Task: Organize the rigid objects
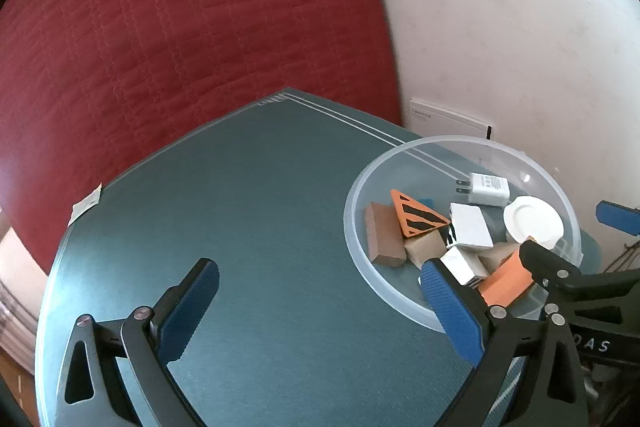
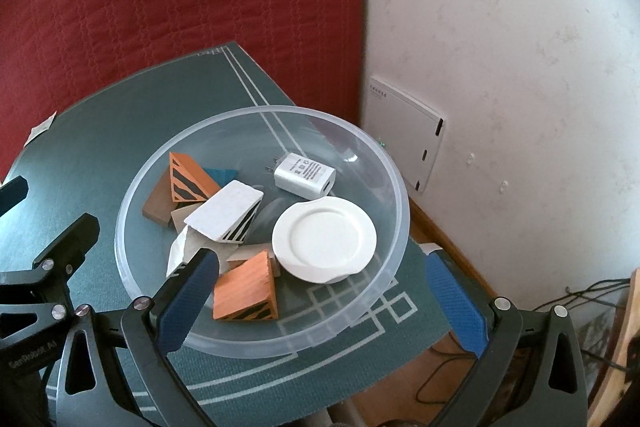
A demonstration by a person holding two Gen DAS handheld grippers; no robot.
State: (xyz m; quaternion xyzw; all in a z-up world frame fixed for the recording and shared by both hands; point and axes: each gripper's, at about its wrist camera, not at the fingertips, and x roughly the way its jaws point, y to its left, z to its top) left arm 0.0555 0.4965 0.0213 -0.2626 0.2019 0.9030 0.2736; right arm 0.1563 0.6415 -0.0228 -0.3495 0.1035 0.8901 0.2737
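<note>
A clear plastic bowl (image 2: 384, 163) stands on a teal mat (image 2: 100, 123) and holds several objects: a white charger (image 2: 305, 175), a white round lid (image 2: 324, 238), orange striped wedges (image 2: 246, 291), a white block (image 2: 224, 213) and a brown block (image 2: 158, 205). My right gripper (image 2: 320, 283) is open and empty above the bowl's near rim. My left gripper (image 1: 320, 287) is open and empty over the bare mat (image 1: 260, 207), left of the bowl (image 1: 356, 187).
A red quilted cover (image 1: 180, 27) lies behind the table. A white wall (image 2: 500, 47) with a white box (image 2: 404, 131) is at the right. Cables (image 2: 580, 299) hang at the lower right. A paper tag (image 1: 86, 205) sits at the mat's left edge.
</note>
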